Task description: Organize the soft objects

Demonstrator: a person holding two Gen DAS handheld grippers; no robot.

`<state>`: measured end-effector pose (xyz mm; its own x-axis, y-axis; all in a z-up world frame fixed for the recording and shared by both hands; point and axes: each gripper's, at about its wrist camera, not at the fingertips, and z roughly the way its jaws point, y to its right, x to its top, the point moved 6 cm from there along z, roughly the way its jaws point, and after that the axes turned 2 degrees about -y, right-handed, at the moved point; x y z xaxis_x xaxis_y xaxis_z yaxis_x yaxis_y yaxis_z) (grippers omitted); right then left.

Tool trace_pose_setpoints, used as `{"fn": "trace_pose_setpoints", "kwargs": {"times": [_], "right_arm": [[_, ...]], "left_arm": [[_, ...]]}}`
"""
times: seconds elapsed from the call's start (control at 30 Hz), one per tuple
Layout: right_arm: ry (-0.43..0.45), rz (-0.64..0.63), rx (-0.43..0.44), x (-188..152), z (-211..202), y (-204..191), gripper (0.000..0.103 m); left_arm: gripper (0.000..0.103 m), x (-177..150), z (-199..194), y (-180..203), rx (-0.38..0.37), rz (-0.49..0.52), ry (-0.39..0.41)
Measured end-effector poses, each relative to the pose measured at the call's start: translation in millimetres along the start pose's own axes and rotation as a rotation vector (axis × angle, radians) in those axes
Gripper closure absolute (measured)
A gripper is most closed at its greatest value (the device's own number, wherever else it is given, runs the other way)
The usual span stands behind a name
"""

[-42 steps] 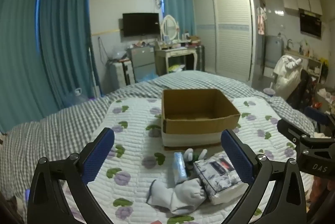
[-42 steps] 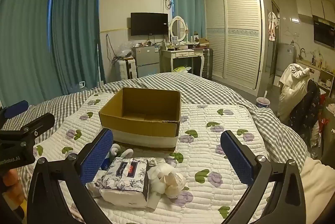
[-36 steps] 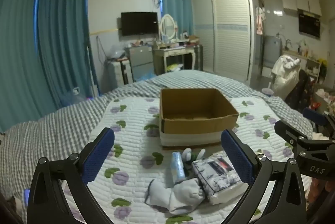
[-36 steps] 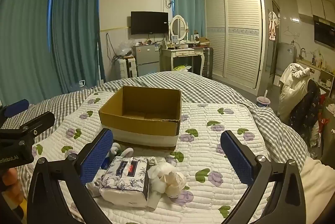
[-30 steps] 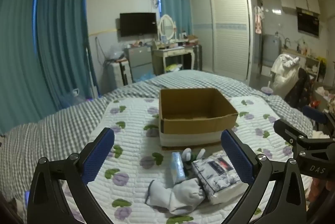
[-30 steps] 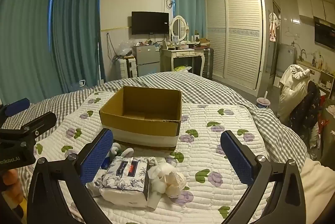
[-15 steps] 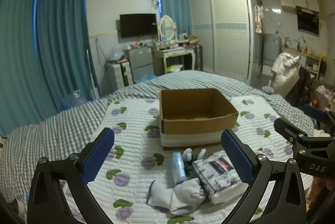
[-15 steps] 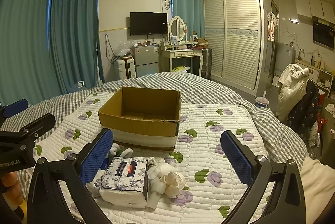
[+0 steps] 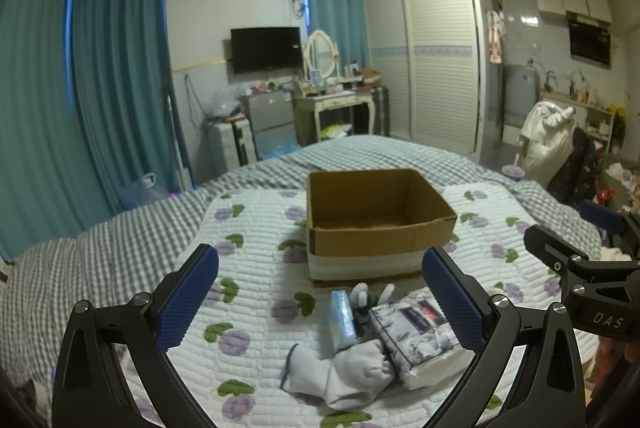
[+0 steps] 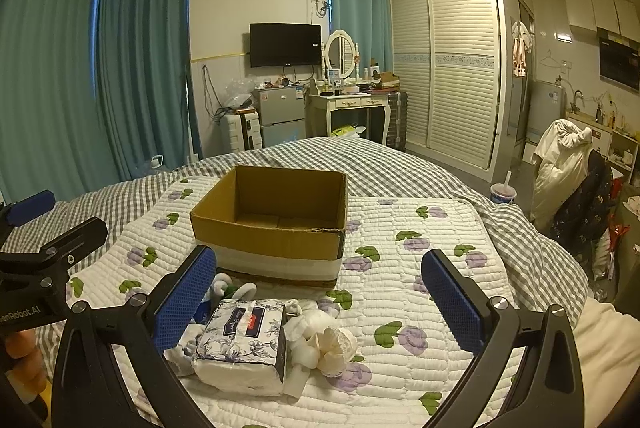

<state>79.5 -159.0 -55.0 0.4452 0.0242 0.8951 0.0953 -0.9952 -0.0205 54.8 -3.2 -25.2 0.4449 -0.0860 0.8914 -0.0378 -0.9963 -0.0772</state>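
Observation:
An open cardboard box [image 9: 376, 224] [image 10: 276, 224] stands empty on the quilted bed. In front of it lies a pile of soft things: a floral tissue pack [image 9: 416, 336] [image 10: 244, 340], a white sock [image 9: 340, 376], a small blue tissue packet [image 9: 341, 318], a white plush toy [image 9: 366, 298] and a cream fabric flower [image 10: 324, 340]. My left gripper [image 9: 320, 302] is open and empty, above and before the pile. My right gripper [image 10: 320, 300] is open and empty, right of the pile.
The flowered quilt [image 10: 420, 268] lies over a grey checked blanket [image 9: 100, 252]. Teal curtains, a dresser, a small fridge and a wardrobe stand beyond the bed. A chair with clothes [image 10: 576, 164] stands at the right.
Both grippers have drifted only slightly; the view has barely shifted. Nothing was taken hold of or moved.

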Motion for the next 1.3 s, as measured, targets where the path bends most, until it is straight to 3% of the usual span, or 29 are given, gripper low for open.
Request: {"fn": "trace_pose_setpoints", "kwargs": {"times": [1.3], "right_arm": [[-0.006, -0.007, 0.016, -2.9, 1.6, -7.6, 0.0]], "left_arm": [[0.0, -1.1, -0.6, -2.9, -0.004, -0.011, 0.003]]}}
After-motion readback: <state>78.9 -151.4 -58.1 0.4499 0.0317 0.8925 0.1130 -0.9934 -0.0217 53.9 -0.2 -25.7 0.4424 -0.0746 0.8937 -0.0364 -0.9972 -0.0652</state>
